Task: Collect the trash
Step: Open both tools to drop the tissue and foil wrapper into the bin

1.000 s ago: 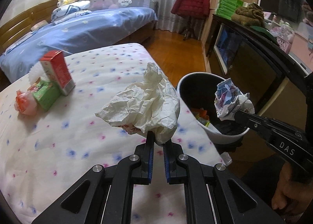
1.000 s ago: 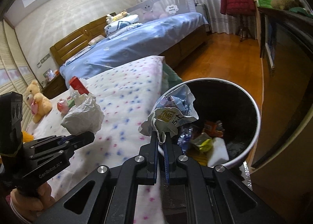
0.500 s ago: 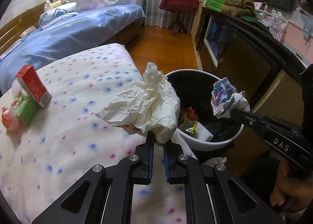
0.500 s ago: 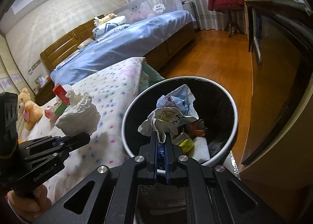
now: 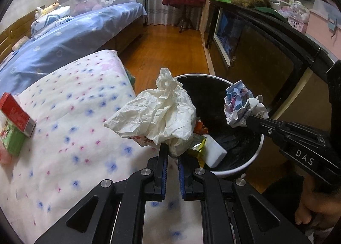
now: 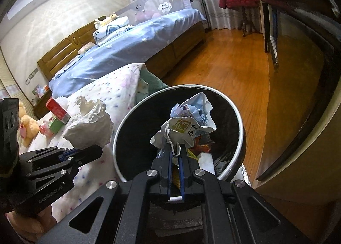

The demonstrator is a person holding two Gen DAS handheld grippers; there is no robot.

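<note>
While both wads hang near the bin (image 6: 238,120), noted as follows.

Right gripper (image 6: 175,150): clamped on printed paper ball (image 6: 187,124), pinching only a lower fold. Ball directly above the bin's open mouth, clear of the rim. Seen from the left wrist view, same ball (image 5: 243,105) over the far right side of the opening.

Left gripper (image 5: 172,154): clamped on white crumpled sheet (image 5: 157,114), again by a thin bottom tuft. Sheet bulky, hanging partly over the bed edge (image 5: 70,103), partly over the near rim; not centred on the opening.

Bin already holding wrappers and a white block (image 5: 214,152); room left on top.

Red box (image 5: 17,116) and green carton (image 5: 10,139) on the bed, well apart from the bin, not yet collected.

Risks, as judged:
- White sheet let go from its present spot: likely to catch the rim and tip onto bed or floor, being wide and off-centre.
- Light paper drifting sideways on release; better dropped low and over the middle.
- Thin pinch on either wad: a slip mid-move would drop it short.
- Two grippers close together over one opening: possible knock between them, or against the rim, enough to tilt the bin beside the bed.
</note>
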